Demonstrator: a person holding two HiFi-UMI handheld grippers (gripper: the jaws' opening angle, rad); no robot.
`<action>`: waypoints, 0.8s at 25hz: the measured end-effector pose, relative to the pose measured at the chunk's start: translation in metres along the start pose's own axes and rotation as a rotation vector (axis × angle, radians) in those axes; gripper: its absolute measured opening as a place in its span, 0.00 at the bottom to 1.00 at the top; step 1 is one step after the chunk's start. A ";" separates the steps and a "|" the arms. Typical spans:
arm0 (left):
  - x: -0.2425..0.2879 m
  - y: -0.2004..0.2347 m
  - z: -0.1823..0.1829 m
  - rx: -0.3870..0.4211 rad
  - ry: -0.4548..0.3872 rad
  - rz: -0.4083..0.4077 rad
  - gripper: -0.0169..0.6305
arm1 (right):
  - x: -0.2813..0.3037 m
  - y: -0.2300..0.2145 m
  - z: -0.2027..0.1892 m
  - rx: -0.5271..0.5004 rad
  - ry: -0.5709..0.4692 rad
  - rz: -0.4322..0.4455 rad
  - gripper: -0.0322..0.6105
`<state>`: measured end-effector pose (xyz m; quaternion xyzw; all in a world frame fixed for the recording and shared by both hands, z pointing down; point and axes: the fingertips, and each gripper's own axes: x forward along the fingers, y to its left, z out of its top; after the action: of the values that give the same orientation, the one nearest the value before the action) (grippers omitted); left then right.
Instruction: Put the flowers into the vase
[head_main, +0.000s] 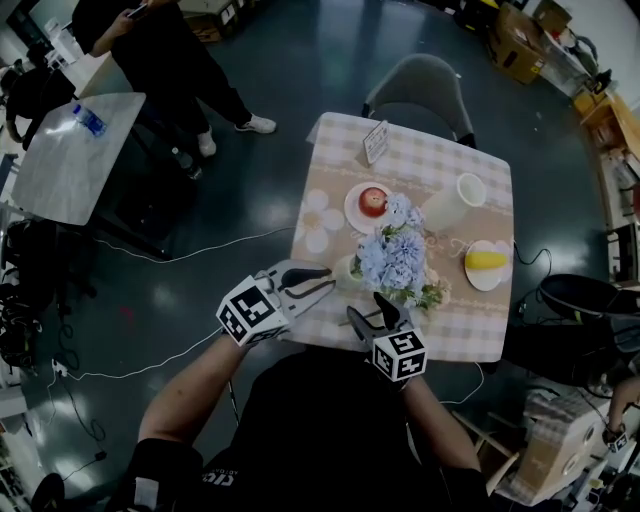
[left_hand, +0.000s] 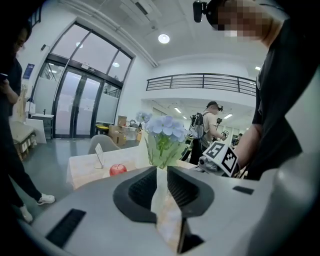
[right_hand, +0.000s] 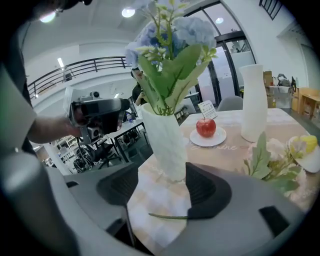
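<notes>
Hydrangeas in pale blue stand in a white ribbed vase on the checked table, the right hand-held gripper gaping wide before it, the left hand-held gripper narrowly parted, empty.

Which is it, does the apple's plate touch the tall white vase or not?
Apart. The right gripper view shows a strip of bare tablecloth between the plate and the tall white vase.

Vase blocks table centre; left side (apparently) open.
</notes>
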<state>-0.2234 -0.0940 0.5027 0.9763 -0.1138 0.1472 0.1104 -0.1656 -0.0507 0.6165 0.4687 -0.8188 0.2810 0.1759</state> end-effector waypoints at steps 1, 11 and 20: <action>-0.001 -0.002 0.000 -0.002 -0.002 -0.005 0.13 | 0.000 0.002 0.000 0.002 -0.002 -0.001 0.53; -0.003 -0.016 -0.007 -0.063 -0.034 -0.007 0.08 | -0.024 0.008 0.009 0.013 -0.057 -0.017 0.37; 0.009 -0.048 0.004 -0.070 -0.058 0.087 0.05 | -0.081 0.000 0.025 0.028 -0.152 0.004 0.21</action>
<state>-0.2015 -0.0516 0.4928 0.9698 -0.1643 0.1195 0.1348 -0.1256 -0.0120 0.5528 0.4893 -0.8267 0.2566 0.1062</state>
